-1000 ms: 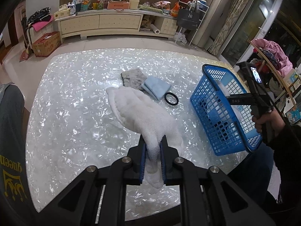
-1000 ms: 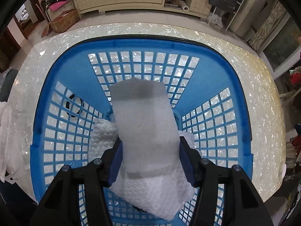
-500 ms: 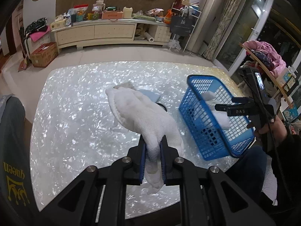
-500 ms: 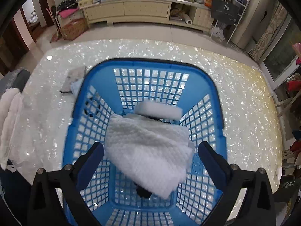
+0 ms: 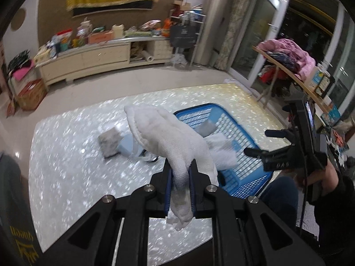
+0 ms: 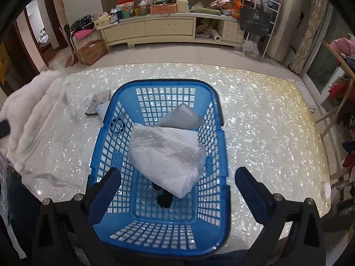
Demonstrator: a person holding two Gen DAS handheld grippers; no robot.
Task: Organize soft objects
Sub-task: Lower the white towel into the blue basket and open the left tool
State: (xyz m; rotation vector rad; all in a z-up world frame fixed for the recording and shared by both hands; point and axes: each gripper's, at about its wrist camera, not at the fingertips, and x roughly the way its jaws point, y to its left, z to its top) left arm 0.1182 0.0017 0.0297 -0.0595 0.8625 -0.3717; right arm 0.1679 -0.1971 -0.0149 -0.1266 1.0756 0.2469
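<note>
One white towel pinched in left tool (raised above table)

Left wrist view high, facing right, right wrist view steeply down, both sharing blue basket

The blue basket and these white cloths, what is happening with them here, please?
A person with a gripper in each hand is sorting soft things into the blue basket. The left gripper is shut on a white knitted cloth, held above the table. The right gripper is open above the basket, where a white textured towel lies.
</note>
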